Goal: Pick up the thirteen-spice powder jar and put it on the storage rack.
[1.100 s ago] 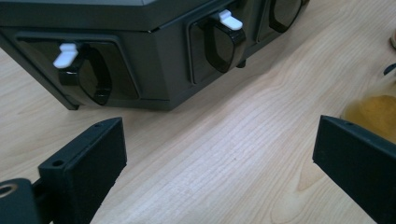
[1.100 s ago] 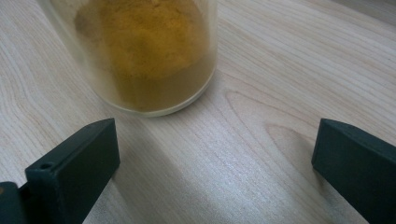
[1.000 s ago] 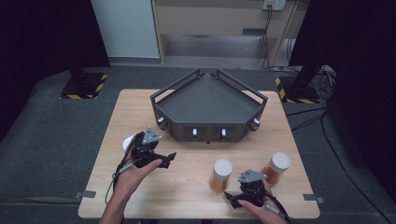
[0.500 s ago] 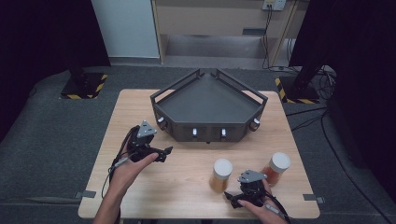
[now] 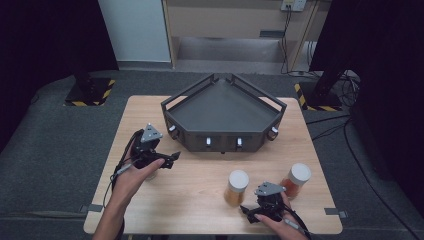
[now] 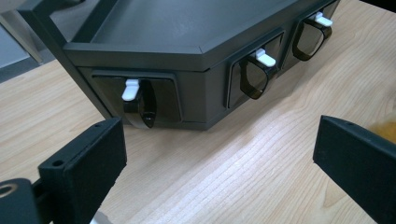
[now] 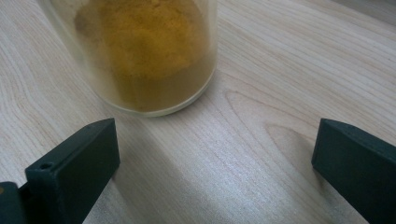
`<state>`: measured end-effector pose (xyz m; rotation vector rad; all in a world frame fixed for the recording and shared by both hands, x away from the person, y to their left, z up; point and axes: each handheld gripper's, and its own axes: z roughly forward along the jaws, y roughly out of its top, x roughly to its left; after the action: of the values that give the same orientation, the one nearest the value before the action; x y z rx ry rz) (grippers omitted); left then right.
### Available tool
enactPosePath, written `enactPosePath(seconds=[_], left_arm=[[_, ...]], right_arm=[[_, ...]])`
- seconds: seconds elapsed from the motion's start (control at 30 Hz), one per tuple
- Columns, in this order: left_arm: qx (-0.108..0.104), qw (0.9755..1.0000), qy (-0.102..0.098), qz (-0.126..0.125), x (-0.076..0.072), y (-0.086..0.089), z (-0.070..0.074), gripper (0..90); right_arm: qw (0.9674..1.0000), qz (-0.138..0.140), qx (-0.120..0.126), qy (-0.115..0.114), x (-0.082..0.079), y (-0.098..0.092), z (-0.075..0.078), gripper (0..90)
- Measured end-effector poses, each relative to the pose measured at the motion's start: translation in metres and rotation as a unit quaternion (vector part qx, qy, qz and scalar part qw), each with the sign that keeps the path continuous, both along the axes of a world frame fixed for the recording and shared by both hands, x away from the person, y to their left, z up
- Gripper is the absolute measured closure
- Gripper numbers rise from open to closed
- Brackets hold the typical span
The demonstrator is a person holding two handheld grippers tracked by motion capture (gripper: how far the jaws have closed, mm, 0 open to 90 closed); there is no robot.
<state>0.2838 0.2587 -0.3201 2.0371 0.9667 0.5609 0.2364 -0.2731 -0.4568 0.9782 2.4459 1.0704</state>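
Right gripper [image 5: 251, 212] is hovering spread wide at the desk's [image 5: 200, 200] front edge, facing the yellow-powder jar [image 5: 236, 187]. Left gripper [image 5: 170, 157] is gaping empty near the left edge, pointing at the dark tray [image 5: 225, 107]

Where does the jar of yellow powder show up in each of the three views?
High view: yellow jar, lower centre, left of the right gripper.
Left gripper view: only an orange blur at the right edge, too unclear to tell.
Right gripper view: yellow jar, top left.
Shared landmark: wooden table.
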Motion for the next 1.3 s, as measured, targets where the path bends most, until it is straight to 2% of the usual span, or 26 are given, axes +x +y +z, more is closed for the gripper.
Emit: enactPosePath(seconds=[0.7, 0.83, 1.3], left_arm=[[-0.005, 0.9997, -0.011, 0.022, -0.004, 0.024, 0.001, 1.4], [-0.018, 0.9995, -0.011, 0.024, -0.006, 0.032, -0.002, 1.4], [-0.012, 0.9984, -0.012, 0.054, -0.012, 0.045, -0.010, 1.5]], right_arm=[[1.0000, -0.001, 0.000, 0.000, 0.000, 0.000, 0.000, 1.0], [1.0000, -0.001, 0.000, 0.000, 0.000, 0.000, 0.000, 1.0], [1.0000, -0.001, 0.000, 0.000, 0.000, 0.000, 0.000, 1.0]])
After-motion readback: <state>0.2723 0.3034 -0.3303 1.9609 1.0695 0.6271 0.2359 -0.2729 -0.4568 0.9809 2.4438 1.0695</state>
